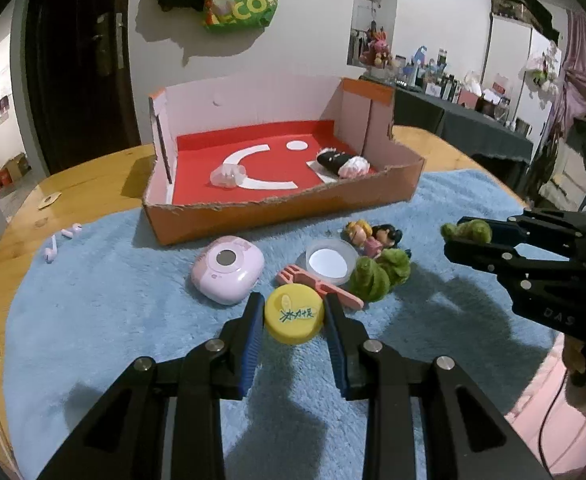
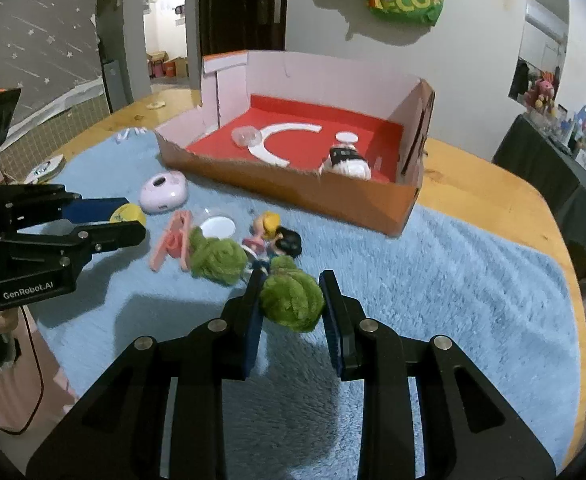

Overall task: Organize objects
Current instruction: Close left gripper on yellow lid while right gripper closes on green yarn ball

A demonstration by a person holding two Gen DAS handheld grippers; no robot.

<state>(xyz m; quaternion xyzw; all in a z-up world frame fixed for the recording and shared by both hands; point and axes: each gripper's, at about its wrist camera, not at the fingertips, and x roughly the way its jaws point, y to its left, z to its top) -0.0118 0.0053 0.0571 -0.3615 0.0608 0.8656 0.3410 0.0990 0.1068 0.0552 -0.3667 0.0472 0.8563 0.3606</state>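
My left gripper [image 1: 293, 306] is shut on a yellow bottle cap [image 1: 294, 322] with writing on it, held just above the blue fluffy mat [image 1: 113, 320]. My right gripper [image 2: 291, 282] is shut on a green fuzzy ball [image 2: 291, 306], also lifted slightly off the mat. Each gripper shows in the other's view: the right one [image 1: 455, 236] with its green tuft at the right, the left one [image 2: 135, 220] with the cap at the left. Beyond them stands an orange cardboard box [image 1: 277, 208] with a red floor, holding a clear capsule [image 1: 227, 174] and a black-and-white plush [image 1: 341, 160].
On the mat between me and the box lie a pink round device [image 1: 227, 270], a pink fork [image 1: 317, 286], a clear round lid [image 1: 329, 262], another green fuzzy piece [image 1: 377, 274] and two small figurines [image 1: 373, 236]. Pink earbuds [image 1: 63, 240] sit at the mat's left edge on the wooden table [image 1: 93, 176].
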